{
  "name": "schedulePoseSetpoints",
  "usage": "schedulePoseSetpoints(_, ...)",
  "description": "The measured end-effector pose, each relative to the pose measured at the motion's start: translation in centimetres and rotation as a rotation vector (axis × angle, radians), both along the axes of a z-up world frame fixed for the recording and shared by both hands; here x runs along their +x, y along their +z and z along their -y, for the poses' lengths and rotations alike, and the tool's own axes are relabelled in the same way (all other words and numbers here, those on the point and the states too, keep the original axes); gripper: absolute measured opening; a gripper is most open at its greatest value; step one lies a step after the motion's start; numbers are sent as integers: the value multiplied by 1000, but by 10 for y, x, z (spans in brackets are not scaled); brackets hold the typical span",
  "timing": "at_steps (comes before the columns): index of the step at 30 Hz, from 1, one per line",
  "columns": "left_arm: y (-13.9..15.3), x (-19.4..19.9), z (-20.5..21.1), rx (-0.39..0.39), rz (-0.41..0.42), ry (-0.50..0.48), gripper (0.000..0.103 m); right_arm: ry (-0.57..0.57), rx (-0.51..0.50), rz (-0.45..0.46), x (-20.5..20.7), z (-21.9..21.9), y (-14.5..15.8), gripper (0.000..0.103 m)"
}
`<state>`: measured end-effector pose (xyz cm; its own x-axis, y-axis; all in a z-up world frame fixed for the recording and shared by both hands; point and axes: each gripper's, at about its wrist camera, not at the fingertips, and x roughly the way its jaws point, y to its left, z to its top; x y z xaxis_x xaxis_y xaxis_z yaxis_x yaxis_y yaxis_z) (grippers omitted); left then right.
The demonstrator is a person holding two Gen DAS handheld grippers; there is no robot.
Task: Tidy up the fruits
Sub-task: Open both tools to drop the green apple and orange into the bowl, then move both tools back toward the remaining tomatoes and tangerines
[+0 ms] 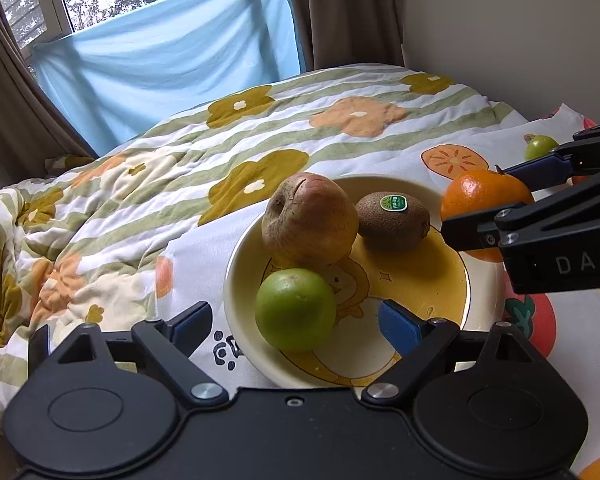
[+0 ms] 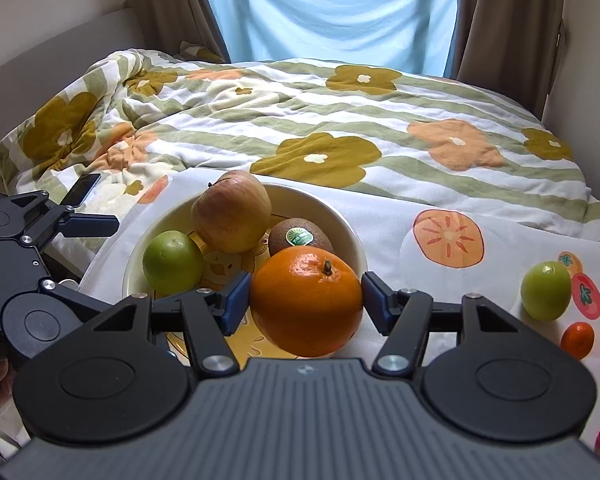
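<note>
Fruits sit gathered on a bed [image 2: 340,120] covered by a flowered quilt [image 1: 140,184], with a fruit-print cloth [image 2: 440,208] spread over its near end. On that cloth stands one pale bowl [image 2: 352,236]. Inside it lie three pieces: one reddish apple [image 1: 310,220], one green fruit [image 1: 295,309] and one brown kiwi [image 1: 394,220] with a sticker. A fourth, one orange [image 2: 306,302], hangs over the bowl's near rim, pinched at its widest sides by the right tongs [image 2: 304,304], both blue pads pressed against the peel. A second green fruit [image 2: 546,291] rests on the cloth well apart to the right, not yet gathered.

The left tongs [image 1: 296,326] stand wide open around the green fruit in the bowl, pads clear of it on both sides, so it looks freshly let go.

Judging by looks, the orange is firm, fairly heavy and round, with a slightly slick peel; gripping across its middle suits it. The apple looks wrinkled and may bruise. The kiwi is likely softest and wants a gentle squeeze. Round pieces will probably roll once released on the cloth.
</note>
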<state>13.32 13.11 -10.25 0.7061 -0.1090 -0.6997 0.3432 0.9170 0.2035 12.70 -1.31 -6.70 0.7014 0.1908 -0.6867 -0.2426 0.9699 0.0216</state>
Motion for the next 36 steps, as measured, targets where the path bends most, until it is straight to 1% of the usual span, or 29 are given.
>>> schedulePoseSetpoints(4,3,-11,-6,-20,-9,28,93,17,-14,-16,2,-4,-4,75)
schedulePoseSetpoints(7,3,-20,-9,-11,-9,57,93,28,-17,-27,4,-8,-9,75)
schedulePoseSetpoints(12,3,-31,-15,-42,-26,93,93,52,-31,-35,9,-18,-16,75)
schedulePoseSetpoints(20,3,-36,-20,-56,-24,105,93,88,-61,-48,14,-26,-27,76)
schedulePoseSetpoints(21,4,-37,-21,-53,-27,104,93,90,-58,-35,13,-26,-26,77)
schedulePoseSetpoints(22,4,-37,-21,-50,-25,105,93,92,-59,-15,10,-27,-23,84)
schedulePoseSetpoints(23,5,-37,-21,-48,-23,106,93,97,-68,5,8,-28,-19,94)
schedulePoseSetpoints(25,6,-37,-21,-46,-23,108,93,104,-84,37,2,-29,-14,99)
schedulePoseSetpoints(29,11,-38,-19,-45,-22,117,93,118,-91,44,-3,-29,-8,99)
schedulePoseSetpoints(36,20,-45,-12,-32,-12,122,93,104,-56,47,-11,-20,3,99)
